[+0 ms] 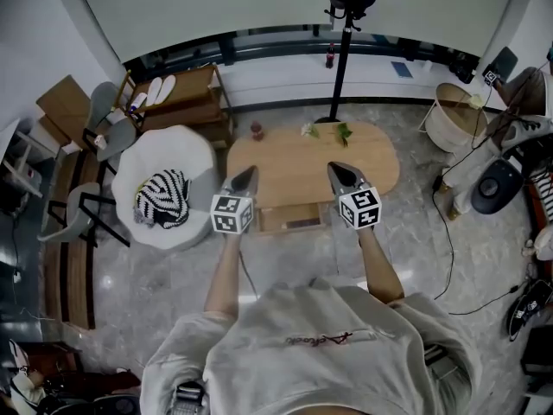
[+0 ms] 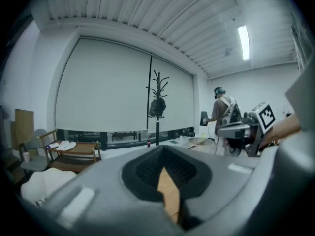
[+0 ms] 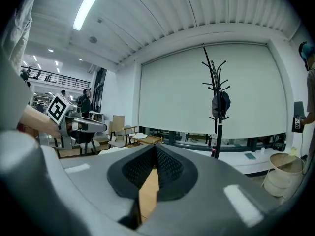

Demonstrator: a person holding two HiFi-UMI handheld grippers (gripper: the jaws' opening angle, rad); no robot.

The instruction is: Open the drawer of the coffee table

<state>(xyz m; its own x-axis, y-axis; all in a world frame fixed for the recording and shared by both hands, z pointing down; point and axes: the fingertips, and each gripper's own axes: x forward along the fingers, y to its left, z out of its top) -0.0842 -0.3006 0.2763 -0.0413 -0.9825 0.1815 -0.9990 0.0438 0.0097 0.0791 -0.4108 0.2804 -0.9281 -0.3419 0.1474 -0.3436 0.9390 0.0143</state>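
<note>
Mostly the drawer shows as a pale box at the coffee table's 6 o'clock edge, how far out I cannot tell, between my left gripper and right gripper, both pinched closed on nothing, a striped cushion at 9 o'clock, a coat stand at 12.

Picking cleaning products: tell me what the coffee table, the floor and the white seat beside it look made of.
Coffee table: probably wood or veneer, matte; even tan top, no glare.
Floor: polished stone or stone-look tile; grey veining, joint lines, soft sheen.
White seat: likely plush fabric; soft rounded outline, no shine.
</note>
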